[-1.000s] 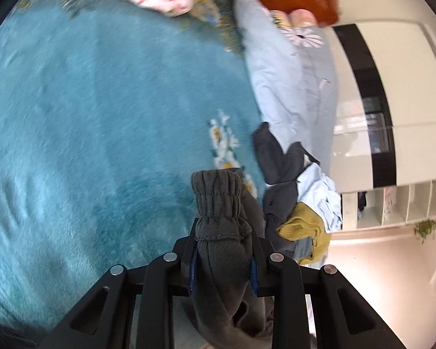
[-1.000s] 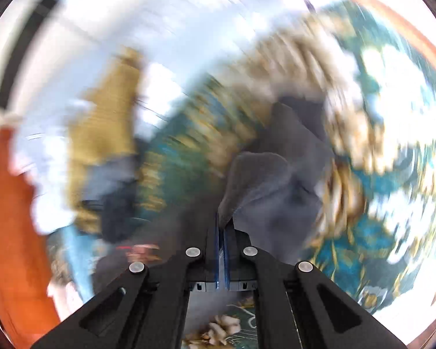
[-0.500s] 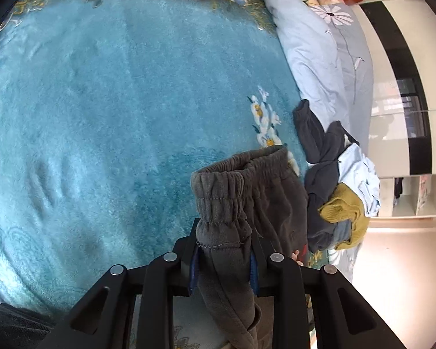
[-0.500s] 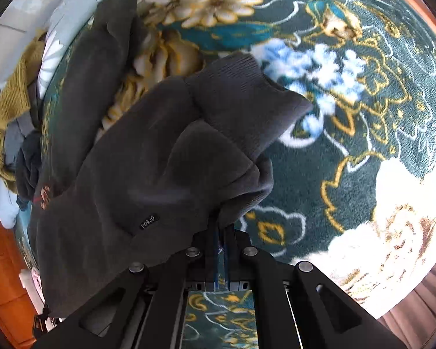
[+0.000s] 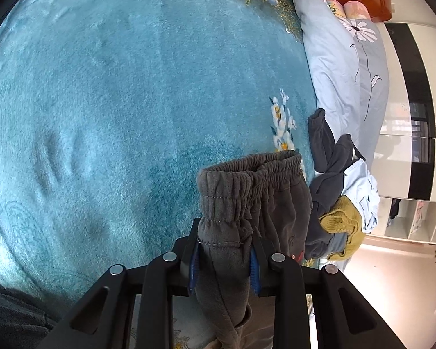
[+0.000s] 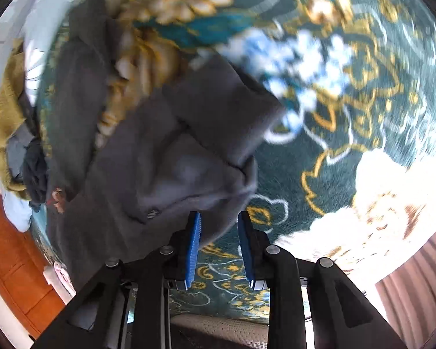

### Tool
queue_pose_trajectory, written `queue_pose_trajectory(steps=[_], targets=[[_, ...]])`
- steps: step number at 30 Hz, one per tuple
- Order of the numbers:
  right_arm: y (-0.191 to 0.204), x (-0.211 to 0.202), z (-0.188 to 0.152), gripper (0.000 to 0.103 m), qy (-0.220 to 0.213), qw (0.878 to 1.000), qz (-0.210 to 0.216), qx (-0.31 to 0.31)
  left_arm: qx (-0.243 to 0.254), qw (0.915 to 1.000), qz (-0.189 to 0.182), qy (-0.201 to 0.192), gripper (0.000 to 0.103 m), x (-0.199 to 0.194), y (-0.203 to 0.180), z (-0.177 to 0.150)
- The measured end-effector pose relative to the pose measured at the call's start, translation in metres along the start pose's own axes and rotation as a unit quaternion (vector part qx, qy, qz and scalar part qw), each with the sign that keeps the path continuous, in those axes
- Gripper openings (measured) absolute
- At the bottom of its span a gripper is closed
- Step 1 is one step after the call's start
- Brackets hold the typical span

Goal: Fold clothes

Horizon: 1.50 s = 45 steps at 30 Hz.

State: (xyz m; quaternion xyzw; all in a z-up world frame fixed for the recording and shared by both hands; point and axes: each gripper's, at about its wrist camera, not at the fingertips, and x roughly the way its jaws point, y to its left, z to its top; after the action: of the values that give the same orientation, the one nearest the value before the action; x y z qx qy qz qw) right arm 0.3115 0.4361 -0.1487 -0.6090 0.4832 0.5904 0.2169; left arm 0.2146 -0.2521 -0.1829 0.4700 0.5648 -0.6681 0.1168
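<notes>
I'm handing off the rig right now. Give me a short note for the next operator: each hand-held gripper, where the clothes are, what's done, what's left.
Left hand-held gripper: shut on the elastic waistband of the grey sweatpants.
Right hand-held gripper: open, at the edge of the sweatpants, gripping nothing.
The pants lie bunched and partly folded on the floral blanket.
Pile of unfolded clothes waits beside the light blue pillow.
Done: pants on the bed, first rough fold.
Left: flatten, finish folding, then the pile.

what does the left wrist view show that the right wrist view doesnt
Only the left wrist view shows the left gripper shut on the grey pants' elastic waistband, and the plain teal blanket. Only the right wrist view shows the right gripper open, its blue fingers apart, and the pants' cuff end. Both show the grey pants and the mustard garment in the clothes pile.
</notes>
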Motion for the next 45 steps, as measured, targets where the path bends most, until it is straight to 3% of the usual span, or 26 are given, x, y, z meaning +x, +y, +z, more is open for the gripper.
queue_pose_trajectory(steps=[1,2,4,5,7,11,13,19,24,26,28,31,36,41,44,45], targets=[[0.007,-0.010,0.003,0.027,-0.007,1.000,-0.002,-0.010,-0.002,0.9999,0.007,-0.011,0.040,-0.003,0.000,0.000],[0.017,-0.017,0.008,0.027,-0.020,1.000,0.000,-0.024,-0.005,0.9995,0.015,-0.026,0.056,-0.007,0.001,0.000],[0.050,-0.024,0.022,0.029,-0.062,0.996,0.009,-0.060,-0.023,0.9977,0.021,-0.061,0.072,-0.018,0.006,0.001],[0.067,-0.027,0.028,0.032,-0.082,0.993,0.013,-0.078,-0.033,0.9966,0.012,-0.074,0.072,-0.024,0.009,0.001],[0.100,-0.034,0.042,0.047,-0.124,0.985,0.022,-0.114,-0.039,0.9956,0.001,-0.085,0.072,-0.030,0.012,0.002],[0.150,-0.003,0.087,0.048,-0.131,0.983,0.043,-0.118,-0.021,0.9949,0.008,-0.098,0.073,-0.033,0.007,0.002],[0.164,0.019,0.098,0.048,-0.123,0.987,0.028,-0.104,-0.007,0.9946,0.019,-0.102,0.073,-0.032,0.002,0.001],[0.185,0.058,0.129,0.048,-0.150,0.986,-0.041,-0.053,0.010,0.9942,0.032,-0.102,0.073,-0.024,-0.005,0.000],[0.192,0.073,0.133,0.048,-0.147,0.983,-0.096,-0.058,0.022,0.9941,0.031,-0.102,0.073,-0.021,-0.008,0.001],[0.196,0.075,0.131,0.046,-0.148,0.979,-0.120,-0.069,0.027,0.9940,0.031,-0.101,0.073,-0.020,-0.009,0.001],[0.200,0.075,0.127,0.027,-0.151,0.973,-0.152,-0.090,0.032,0.9939,0.030,-0.101,0.073,-0.019,-0.011,0.002],[0.204,0.071,0.119,0.010,-0.155,0.968,-0.168,-0.107,0.038,0.9938,0.023,-0.102,0.073,-0.020,-0.013,0.002],[0.222,0.024,0.101,0.005,-0.191,0.963,-0.119,-0.148,0.037,0.9939,0.002,-0.104,0.073,-0.025,-0.012,0.004],[0.232,-0.056,0.078,0.005,-0.283,0.944,-0.030,-0.166,0.032,0.9938,-0.005,-0.106,0.073,-0.028,-0.009,0.005],[0.206,-0.073,0.073,0.005,-0.329,0.929,-0.029,-0.165,0.024,0.9943,-0.006,-0.104,0.073,-0.028,-0.006,0.006],[0.191,-0.062,0.079,0.004,-0.317,0.933,-0.054,-0.159,0.021,0.9944,-0.006,-0.104,0.073,-0.027,-0.005,0.006]])
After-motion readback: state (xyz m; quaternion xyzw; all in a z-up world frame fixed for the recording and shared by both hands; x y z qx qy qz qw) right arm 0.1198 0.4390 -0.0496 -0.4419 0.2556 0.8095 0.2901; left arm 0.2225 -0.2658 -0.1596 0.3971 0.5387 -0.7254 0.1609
